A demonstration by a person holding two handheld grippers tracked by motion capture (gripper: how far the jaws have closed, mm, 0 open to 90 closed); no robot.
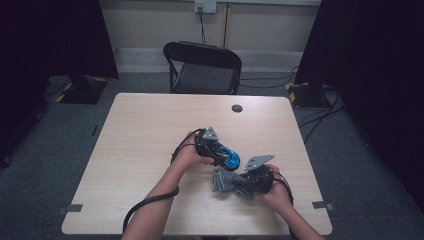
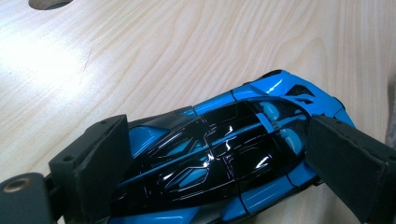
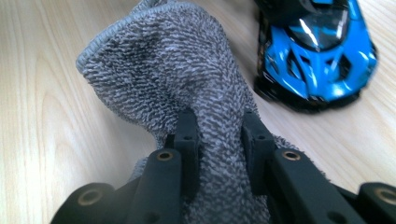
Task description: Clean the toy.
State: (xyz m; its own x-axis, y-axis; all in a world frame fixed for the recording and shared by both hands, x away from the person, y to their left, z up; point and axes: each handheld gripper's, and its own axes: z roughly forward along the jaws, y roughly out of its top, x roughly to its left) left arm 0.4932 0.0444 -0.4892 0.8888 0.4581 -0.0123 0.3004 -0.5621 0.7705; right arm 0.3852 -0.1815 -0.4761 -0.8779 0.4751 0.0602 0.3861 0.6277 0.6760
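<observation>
Left hand-held gripper (image 2: 215,158): jaws closed across the blue toy car (image 2: 224,158), mid-surface (image 1: 150,125). Right hand-held gripper (image 3: 219,140): pinching a grey cloth (image 3: 187,79) just beside it. Keep your car grip steady; wipe lightly.

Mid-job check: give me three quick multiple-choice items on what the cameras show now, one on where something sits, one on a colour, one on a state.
1. Where does the grey terry cloth lie relative to the glossy blue and black toy car?
A. Nearer the person
B. Nearer the chair
C. Under the car

2. What colour is the car's body paint?
A. Red
B. Blue
C. White

3. What are the right tongs doing?
A. Open over bare table
B. Shut on the car
C. Shut on the cloth

Answers: 1 A, the high view shows the cloth closer to the forearms than the car. 2 B, blue panels show around the black canopy in the left gripper view. 3 C, the right gripper view shows cloth pinched between the jaws, while the left tongs hold the car.
</observation>
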